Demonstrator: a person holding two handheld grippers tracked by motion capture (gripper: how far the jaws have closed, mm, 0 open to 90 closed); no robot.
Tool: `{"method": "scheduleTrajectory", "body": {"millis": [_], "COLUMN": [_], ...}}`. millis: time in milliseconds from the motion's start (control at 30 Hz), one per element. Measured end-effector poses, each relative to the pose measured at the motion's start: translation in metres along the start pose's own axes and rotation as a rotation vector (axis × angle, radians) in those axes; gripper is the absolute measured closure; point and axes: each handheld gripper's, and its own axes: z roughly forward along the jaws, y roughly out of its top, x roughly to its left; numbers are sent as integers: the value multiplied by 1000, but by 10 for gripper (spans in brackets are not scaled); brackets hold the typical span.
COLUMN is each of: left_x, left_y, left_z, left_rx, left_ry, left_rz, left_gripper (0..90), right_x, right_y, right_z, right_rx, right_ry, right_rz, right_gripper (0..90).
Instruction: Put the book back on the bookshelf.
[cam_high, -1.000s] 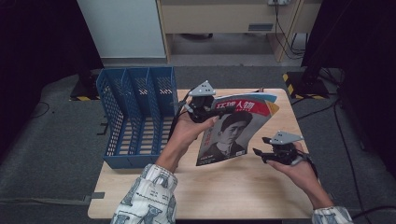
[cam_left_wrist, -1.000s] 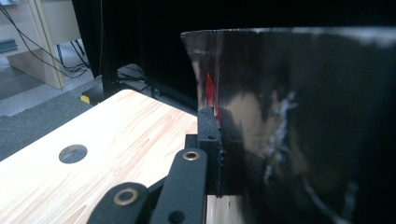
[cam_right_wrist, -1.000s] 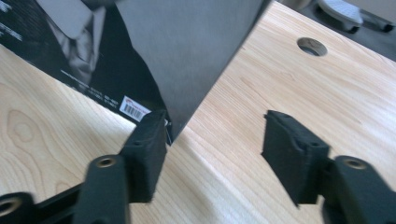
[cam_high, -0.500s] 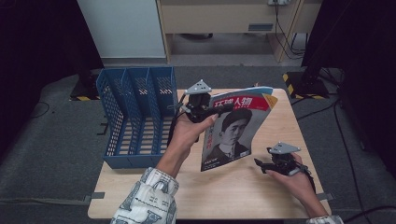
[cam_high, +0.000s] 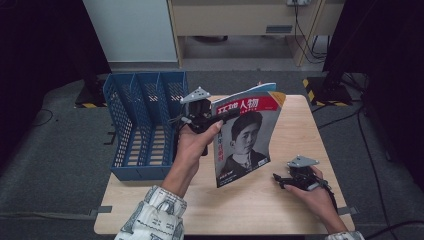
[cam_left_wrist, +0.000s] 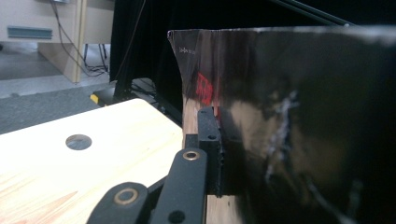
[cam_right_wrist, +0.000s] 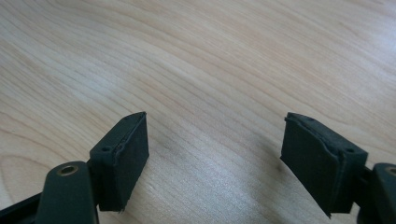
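A magazine (cam_high: 245, 132) with a red title band and a portrait on its cover is held upright above the wooden table (cam_high: 300, 125). My left gripper (cam_high: 220, 118) is shut on its left edge near the top; in the left gripper view the dark glossy magazine (cam_left_wrist: 299, 126) is pinched between the jaws. My right gripper (cam_high: 278, 180) rests low over the table at the front right, apart from the magazine. Its jaws have just been opening and stand wide with nothing between them; the right gripper view shows its fingertips (cam_right_wrist: 122, 154) over bare wood.
A blue mesh file rack (cam_high: 142, 125) with three slots stands at the table's left edge, right beside the left hand. A round hole (cam_left_wrist: 78, 141) is set in the tabletop. Cabinets and cables lie beyond the far edge.
The right gripper has let go of the magazine's lower right corner and dropped toward the table, jaws widening. The left gripper has raised the magazine more upright and shifted it slightly left.
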Motion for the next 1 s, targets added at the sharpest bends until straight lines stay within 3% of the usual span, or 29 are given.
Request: {"method": "scheduleTrajectory", "body": {"millis": [167, 400, 1000], "left_x": [0, 1, 3], "left_y": [-2, -4, 7], "left_z": [-8, -21, -61], "left_rx": [6, -4, -43], "left_ry": [19, 21, 50], "left_rz": [23, 17, 7], "left_gripper": [866, 866, 866], "right_x": [0, -4, -4], "right_y": [0, -2, -2], "right_z": [1, 4, 4], "right_rx": [-4, -7, -6], "right_ry": [5, 26, 20], "right_rz": [12, 71, 74], "right_gripper": [217, 184, 181]}}
